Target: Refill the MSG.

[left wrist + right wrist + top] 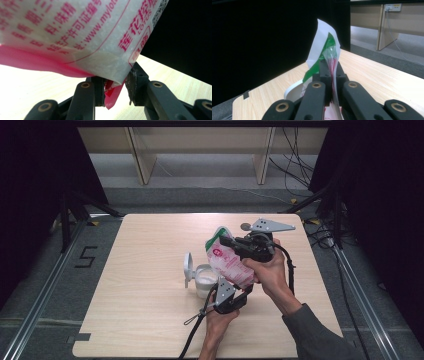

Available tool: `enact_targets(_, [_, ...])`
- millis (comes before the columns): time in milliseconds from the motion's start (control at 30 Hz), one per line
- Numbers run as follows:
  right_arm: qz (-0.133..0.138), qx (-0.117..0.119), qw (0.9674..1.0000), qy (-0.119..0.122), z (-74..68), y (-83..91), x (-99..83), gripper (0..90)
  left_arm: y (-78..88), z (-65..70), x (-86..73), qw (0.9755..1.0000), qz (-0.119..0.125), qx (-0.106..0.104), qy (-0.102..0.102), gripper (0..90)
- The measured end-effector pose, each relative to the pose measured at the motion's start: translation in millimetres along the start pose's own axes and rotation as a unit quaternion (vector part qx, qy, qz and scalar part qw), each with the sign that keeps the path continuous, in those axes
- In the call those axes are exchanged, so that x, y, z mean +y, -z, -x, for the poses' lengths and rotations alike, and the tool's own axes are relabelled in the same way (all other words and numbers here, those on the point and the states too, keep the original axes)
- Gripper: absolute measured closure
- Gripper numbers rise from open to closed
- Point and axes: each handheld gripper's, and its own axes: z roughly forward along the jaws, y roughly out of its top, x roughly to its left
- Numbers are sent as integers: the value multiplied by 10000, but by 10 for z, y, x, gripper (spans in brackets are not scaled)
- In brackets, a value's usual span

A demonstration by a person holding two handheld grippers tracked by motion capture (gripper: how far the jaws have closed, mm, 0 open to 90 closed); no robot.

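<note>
Tipping a pink-and-white seasoning bag (pixel 229 262) over a small white jar (pixel 206 281) looks like the step in hand. Nearest the person, the left gripper (pixel 243 295) sits under the bag's lower corner: in the left gripper view that corner (pixel 113 87) hangs between the jaws, against one pad, while a gap shows before the other, so the jaws stand slightly apart and are not pinching it. Beyond, the bag slopes up and away over the worktop (pixel 150 320) to the right gripper (pixel 225 241), whose jaws are clamped flat on the film just below the green-edged top (pixel 322 57); that flap rises straight above the jaws in the right gripper view. The jar stands on the worktop just beside the bag's lower half, its hinged lid (pixel 188 267) thrown open on the side away from the bag.

Next, I judge, the left jaws need a firm hold on the bottom corner before it is lifted, so the contents run towards the top. That opening must hang over the jar mouth, or grains may spill.
</note>
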Motion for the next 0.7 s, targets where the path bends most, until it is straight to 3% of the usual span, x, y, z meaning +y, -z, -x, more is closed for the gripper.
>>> enact_targets(67, [-2, 19, 9999, -134, -10, 24, -12, 900, -2, 0, -4, 10000, -13, 3, 2, 687])
enact_targets(233, [69, 47, 10000, -46, 21, 70, -45, 900, 4, -1, -13, 9999, -126, 27, 31, 656])
enact_targets(267, [72, 32, 9998, -165, 10, 86, -54, 900, 8, -7, -15, 9999, -166, 26, 19, 652])
enact_targets(533, [190, 29, 9994, -280, 60, 172, -98, 900, 3, -3, -26, 9997, -223, 44, 85, 623])
enact_targets(567, [225, 12, 9995, -209, 78, 179, -105, 900, 1, -4, -29, 9997, -234, 44, 85, 623])
enact_targets(700, [284, 10, 9990, -353, 99, 223, -138, 900, -8, -1, -36, 9996, -248, 24, 109, 616])
